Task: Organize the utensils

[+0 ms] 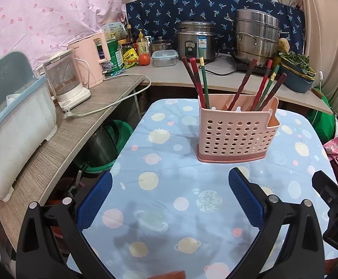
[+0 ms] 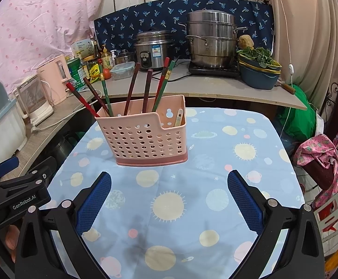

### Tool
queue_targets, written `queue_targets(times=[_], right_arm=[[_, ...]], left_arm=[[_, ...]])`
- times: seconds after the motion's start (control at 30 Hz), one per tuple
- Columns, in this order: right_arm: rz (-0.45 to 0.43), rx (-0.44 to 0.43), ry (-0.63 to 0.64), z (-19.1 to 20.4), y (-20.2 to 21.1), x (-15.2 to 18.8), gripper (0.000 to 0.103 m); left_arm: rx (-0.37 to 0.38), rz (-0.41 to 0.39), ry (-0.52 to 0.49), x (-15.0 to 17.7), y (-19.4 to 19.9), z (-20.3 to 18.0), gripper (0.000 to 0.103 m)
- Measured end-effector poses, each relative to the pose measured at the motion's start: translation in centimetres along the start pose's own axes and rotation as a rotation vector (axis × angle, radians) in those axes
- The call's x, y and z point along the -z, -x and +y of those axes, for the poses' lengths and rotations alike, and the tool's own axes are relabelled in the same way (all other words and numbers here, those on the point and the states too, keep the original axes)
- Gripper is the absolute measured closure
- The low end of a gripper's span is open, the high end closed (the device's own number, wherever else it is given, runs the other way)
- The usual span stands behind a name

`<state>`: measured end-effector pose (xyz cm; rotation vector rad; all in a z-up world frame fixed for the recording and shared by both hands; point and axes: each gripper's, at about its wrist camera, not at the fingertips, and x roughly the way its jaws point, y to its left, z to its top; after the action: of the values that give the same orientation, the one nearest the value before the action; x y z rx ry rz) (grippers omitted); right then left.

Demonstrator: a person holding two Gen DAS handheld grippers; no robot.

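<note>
So the left gripper (image 1: 170, 195) is hanging low over the near part of the table with its blue pads spread wide and nothing between them, and the right gripper (image 2: 169, 195) is doing the same thing beside it, also gaping and empty. Straight ahead of both, toward the far side of the planet-print tablecloth (image 2: 215, 162), sits the pink utensil holder (image 2: 145, 137), upright on its darker base. Main worry from here, I'd say: that holder looks like light perforated plastic standing on loose cloth, so a clumsy grab at one stick could tip it or drag the cloth into a wrinkle. The chopsticks (image 2: 131, 88) also lean every which way and cross near the bottom, so pulling one could lever out its neighbours. Looks-wise, they're red, dark brown and green sticks, three fanned out in the left compartment and the rest in the middle. The lower right pocket only has a short pale utensil (image 2: 178, 117) in it. Can't tell which sticks actually pair up.
</note>
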<state>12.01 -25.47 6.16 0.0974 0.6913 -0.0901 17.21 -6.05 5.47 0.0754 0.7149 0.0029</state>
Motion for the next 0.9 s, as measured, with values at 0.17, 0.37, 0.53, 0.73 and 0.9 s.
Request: queue_targets(times=[0.17, 0.37, 0.53, 0.73, 0.9], right_arm=[[0.002, -0.001, -0.001, 0.01, -0.06, 0.12, 0.006], [0.003, -0.002, -0.001, -0.02, -0.13, 0.18, 0.006], [0.003, -0.002, -0.002, -0.01, -0.13, 0.19, 0.006], [0.005, -0.003, -0.002, -0.08, -0.23, 0.35, 0.006], [0.007, -0.003, 0.0, -0.15, -0.37, 0.58, 0.006]], left_arm=[[-0.003, 0.0, 0.003, 0.0, 0.02, -0.04, 0.007], [-0.008, 0.002, 0.002, 0.09, -0.06, -0.01, 0.007], [-0.01, 0.004, 0.0, 0.12, -0.19, -0.02, 0.007], [-0.011, 0.005, -0.001, 0.15, -0.23, -0.05, 0.007], [-0.01, 0.005, -0.001, 0.15, -0.22, -0.07, 0.007]])
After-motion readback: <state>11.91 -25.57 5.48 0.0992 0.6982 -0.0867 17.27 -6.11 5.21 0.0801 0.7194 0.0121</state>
